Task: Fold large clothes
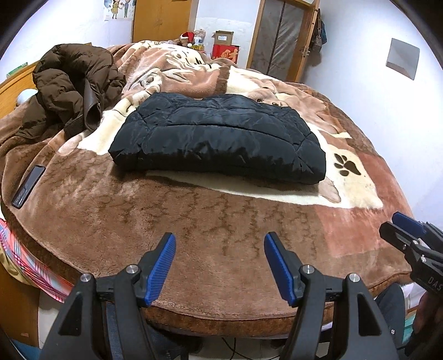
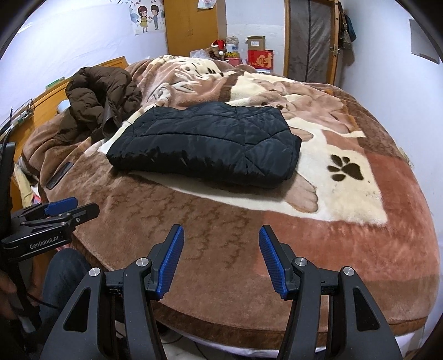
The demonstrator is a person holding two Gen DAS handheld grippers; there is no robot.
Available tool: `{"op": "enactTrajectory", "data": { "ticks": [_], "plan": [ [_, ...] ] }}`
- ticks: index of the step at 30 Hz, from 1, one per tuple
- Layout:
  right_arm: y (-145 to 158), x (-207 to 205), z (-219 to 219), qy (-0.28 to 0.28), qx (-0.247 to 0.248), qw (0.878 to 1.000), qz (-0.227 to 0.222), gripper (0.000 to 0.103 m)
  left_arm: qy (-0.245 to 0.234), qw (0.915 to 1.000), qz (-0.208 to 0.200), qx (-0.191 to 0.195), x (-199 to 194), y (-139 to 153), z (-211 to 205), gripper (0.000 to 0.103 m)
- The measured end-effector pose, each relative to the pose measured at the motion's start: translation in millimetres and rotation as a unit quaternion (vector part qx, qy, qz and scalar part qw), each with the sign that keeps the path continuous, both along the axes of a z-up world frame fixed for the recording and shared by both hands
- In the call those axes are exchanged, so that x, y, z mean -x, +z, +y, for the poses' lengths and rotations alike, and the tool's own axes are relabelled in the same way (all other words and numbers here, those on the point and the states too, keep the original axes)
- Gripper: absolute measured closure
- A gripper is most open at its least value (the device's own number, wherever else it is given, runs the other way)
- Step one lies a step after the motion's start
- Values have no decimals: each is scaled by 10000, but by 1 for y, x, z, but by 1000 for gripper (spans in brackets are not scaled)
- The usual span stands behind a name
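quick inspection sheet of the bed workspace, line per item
surface: bed under a brown and cream plush blanket with a paw print pattern
job's things: black quilted jacket lies folded flat mid-bed; brown puffer coat lies crumpled in a heap at the far left
clutter: dark phone flat on the blanket near the left edge
grippers: left gripper open, empty, over the near edge of the bed; right gripper open, empty, likewise
cables: thin dark cable on the floor below the bed's edge
surroundings: red box, Santa hat, wooden doors, cartoon poster on the wall
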State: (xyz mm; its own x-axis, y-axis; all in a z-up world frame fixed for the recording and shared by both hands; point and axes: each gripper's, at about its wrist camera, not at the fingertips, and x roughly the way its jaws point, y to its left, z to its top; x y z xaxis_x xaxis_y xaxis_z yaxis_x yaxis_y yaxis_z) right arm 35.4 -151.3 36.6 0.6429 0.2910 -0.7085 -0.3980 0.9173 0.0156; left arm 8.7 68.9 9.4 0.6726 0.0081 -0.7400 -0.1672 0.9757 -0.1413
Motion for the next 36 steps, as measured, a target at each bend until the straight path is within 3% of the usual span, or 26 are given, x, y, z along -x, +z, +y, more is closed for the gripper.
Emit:
{"op": "enactTrajectory", "data": {
  "ticks": [36],
  "plan": [
    [-4,-2,2,-3,69,9999,81,46,-46,10000,-7,31,0,2,-5,35]
  ]
}}
